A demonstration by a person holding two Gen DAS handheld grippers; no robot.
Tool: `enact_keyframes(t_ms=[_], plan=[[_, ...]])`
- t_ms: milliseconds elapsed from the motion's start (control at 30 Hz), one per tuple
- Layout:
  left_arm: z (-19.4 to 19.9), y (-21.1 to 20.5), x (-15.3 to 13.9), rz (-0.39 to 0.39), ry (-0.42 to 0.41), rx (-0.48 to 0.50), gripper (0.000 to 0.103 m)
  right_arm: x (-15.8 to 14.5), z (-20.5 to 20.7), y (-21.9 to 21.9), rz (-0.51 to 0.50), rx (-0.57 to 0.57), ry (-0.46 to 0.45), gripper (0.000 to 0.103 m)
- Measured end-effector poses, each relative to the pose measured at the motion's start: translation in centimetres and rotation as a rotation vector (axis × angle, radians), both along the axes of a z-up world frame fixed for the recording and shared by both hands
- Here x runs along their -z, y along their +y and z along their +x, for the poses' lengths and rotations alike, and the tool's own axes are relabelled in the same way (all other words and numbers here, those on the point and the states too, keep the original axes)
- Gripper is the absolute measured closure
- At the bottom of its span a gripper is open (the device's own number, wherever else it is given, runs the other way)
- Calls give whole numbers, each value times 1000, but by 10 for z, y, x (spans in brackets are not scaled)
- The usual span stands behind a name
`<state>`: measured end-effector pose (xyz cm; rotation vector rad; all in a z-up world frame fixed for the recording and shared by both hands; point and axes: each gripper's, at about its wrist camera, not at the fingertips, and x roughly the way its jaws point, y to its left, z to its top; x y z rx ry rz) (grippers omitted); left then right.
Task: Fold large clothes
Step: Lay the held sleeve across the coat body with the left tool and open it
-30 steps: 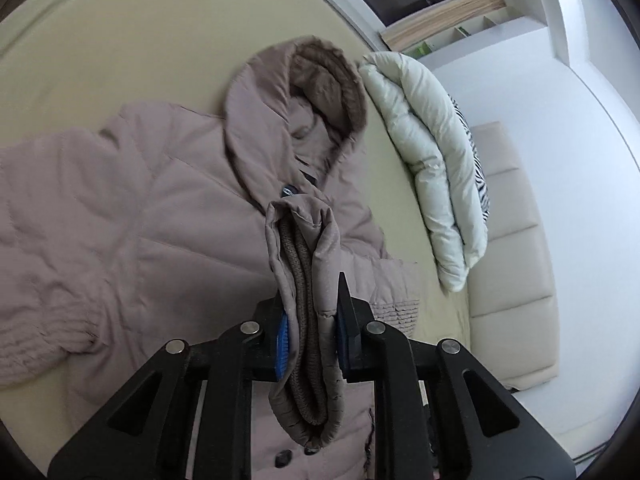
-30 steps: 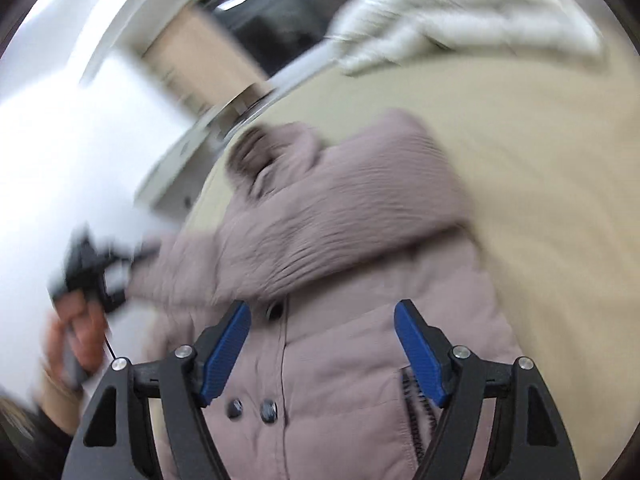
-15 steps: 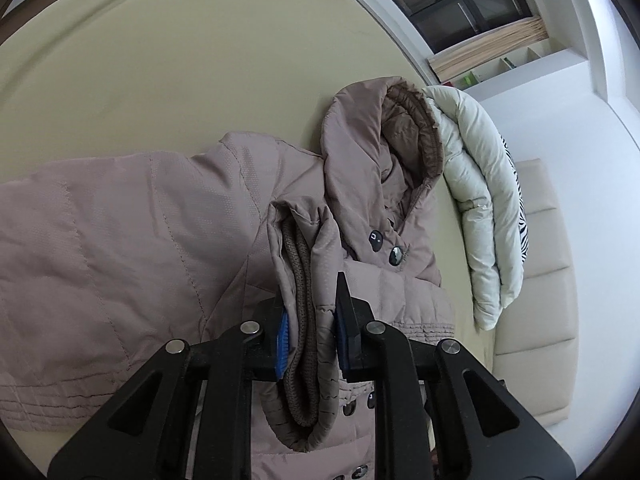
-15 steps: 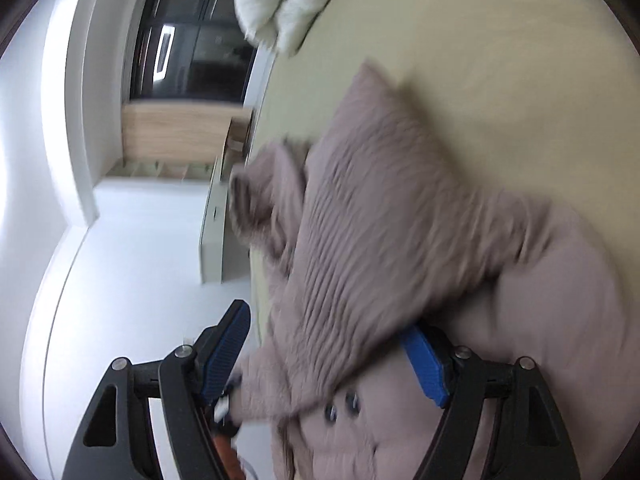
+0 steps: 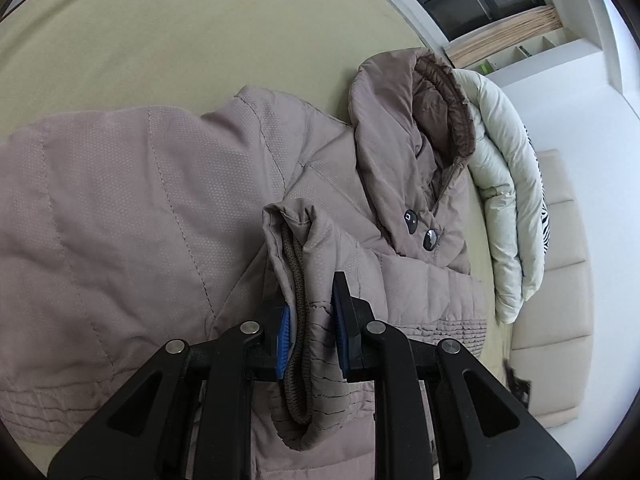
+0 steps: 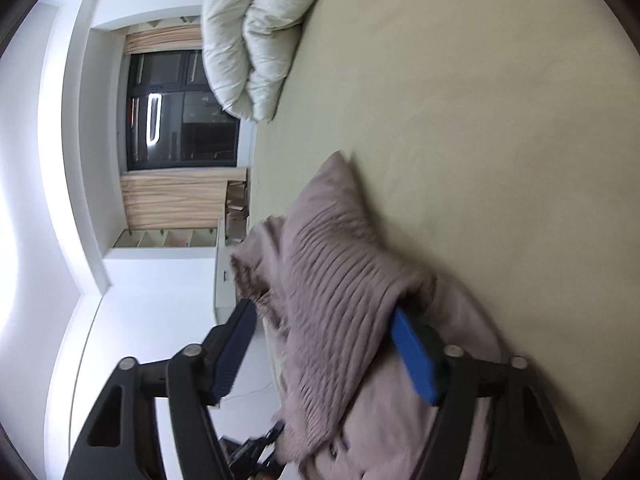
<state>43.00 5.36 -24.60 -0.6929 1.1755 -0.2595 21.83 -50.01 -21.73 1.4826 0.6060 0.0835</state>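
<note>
Left wrist view: the puffy coat [image 5: 120,208] is spread on the bed [image 5: 180,40], and its cuff [image 5: 308,280] is pinched by the left claw [image 5: 310,328]. It looks soft, light and slippery, so thick hems are best gripped. The right claw [image 6: 324,356] is held wide around a ribbed fold, unpressed.

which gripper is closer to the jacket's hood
Left. The left gripper, clamped on a sleeve cuff, sits just below the hood. The right gripper straddles a ribbed cuff, hood not in its view.
</note>
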Motion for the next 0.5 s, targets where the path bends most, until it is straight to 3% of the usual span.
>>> enact_keyframes(t_ms=[67, 167, 300, 400, 467, 500], plan=[[3, 0, 4, 2, 2, 2, 86, -15, -10, 4, -45, -35, -29, 18], [8, -2, 6, 1, 2, 8, 86, -53, 5, 9, -139, -73, -90, 14], [15, -5, 5, 21, -10, 23, 86, -76, 60, 22, -208, -160, -161, 13], [22, -9, 7, 54, -16, 37, 85, -61, 94, 26, -262, -182, -129, 13], [26, -8, 12, 57, -15, 34, 83, -18, 101, 18, -274, -167, -6, 13], [28, -7, 15, 50, -15, 31, 81, 9, 105, 12, -247, -165, 40, 17]])
